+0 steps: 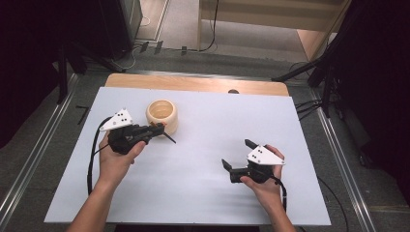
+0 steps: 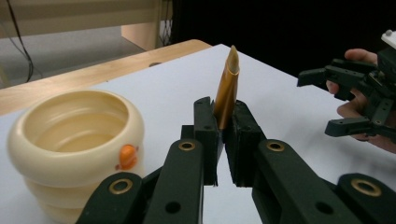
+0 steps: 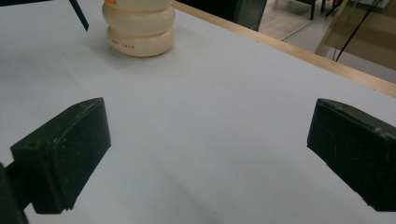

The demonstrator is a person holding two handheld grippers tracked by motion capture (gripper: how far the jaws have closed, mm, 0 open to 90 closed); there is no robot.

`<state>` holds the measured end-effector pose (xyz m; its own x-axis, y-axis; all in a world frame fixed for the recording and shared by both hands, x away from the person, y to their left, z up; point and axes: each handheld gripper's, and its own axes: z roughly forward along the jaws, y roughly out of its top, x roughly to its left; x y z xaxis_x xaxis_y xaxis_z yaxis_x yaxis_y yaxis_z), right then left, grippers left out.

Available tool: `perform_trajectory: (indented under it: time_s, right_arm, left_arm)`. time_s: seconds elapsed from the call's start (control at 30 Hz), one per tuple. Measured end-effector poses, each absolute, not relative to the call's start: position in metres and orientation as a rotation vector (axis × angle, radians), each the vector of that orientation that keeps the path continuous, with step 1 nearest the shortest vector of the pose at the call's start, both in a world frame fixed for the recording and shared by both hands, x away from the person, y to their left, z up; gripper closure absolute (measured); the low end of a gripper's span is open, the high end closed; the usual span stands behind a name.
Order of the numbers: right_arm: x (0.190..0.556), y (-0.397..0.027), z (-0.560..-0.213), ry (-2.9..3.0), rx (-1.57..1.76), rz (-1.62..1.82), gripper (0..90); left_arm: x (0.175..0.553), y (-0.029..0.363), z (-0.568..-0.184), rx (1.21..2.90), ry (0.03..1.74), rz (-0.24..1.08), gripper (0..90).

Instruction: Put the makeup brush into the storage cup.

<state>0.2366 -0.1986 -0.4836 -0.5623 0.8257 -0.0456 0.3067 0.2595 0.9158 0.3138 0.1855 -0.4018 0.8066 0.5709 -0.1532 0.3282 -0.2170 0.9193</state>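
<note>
Left tool [image 1: 162, 131] clamped shut, right tool [image 1: 237, 153] spread wide

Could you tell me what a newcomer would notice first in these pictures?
Probably the cream ringed pot with an orange duck mark, standing at the far left of the white table. Next, the left gripper, its fingers shut on a slim golden stick beside the pot. The right gripper hovers open at the near right.

A white-topped table [image 1: 203, 193] with a bare wooden far edge carries a single cream ribbed pot [image 1: 162, 116] near its left side.
</note>
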Motion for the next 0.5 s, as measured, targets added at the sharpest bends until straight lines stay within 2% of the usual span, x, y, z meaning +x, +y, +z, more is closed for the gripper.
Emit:
perform_trajectory:
  time_s: [0.5]
  right_arm:
    - [0.239, -0.218, -0.49, 1.985, 1.062, 1.265, 0.0]
  left_arm:
    - [0.323, 0.205, -0.384, 1.801, 0.723, 0.306, 84.9]
